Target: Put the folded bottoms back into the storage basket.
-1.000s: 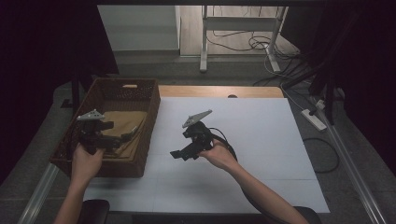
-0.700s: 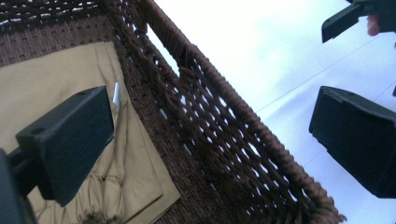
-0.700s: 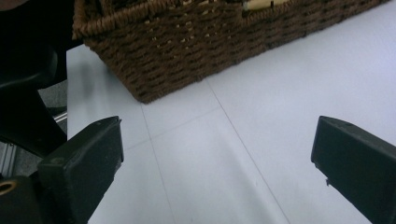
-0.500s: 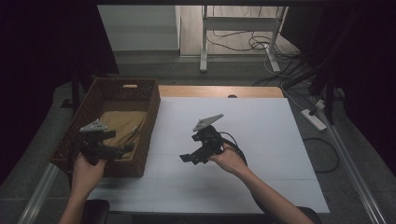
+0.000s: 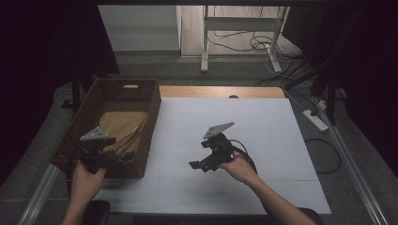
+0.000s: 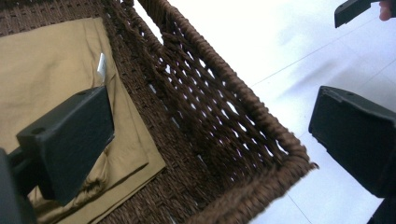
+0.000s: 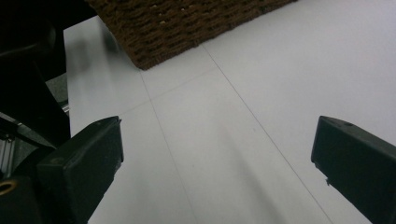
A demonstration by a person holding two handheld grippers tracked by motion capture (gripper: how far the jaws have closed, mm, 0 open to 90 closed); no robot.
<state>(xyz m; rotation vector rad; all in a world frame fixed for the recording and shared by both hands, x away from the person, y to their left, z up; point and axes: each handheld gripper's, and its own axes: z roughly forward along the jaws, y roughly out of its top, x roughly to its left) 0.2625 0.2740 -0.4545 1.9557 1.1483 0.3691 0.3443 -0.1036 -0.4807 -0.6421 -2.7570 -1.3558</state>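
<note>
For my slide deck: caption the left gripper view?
Open left gripper straddling wicker basket corner, folded tan cloth inside.

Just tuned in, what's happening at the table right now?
A person holds a gripper in each hand. The left gripper, jaws wide open, straddles the near right corner of the dark brown woven wicker basket, which holds a folded tan cloth. The right gripper hangs open and empty over the white table top. Nothing is gripped.

Dim high view with black edges; gripper views bright, slightly blurred.
</note>
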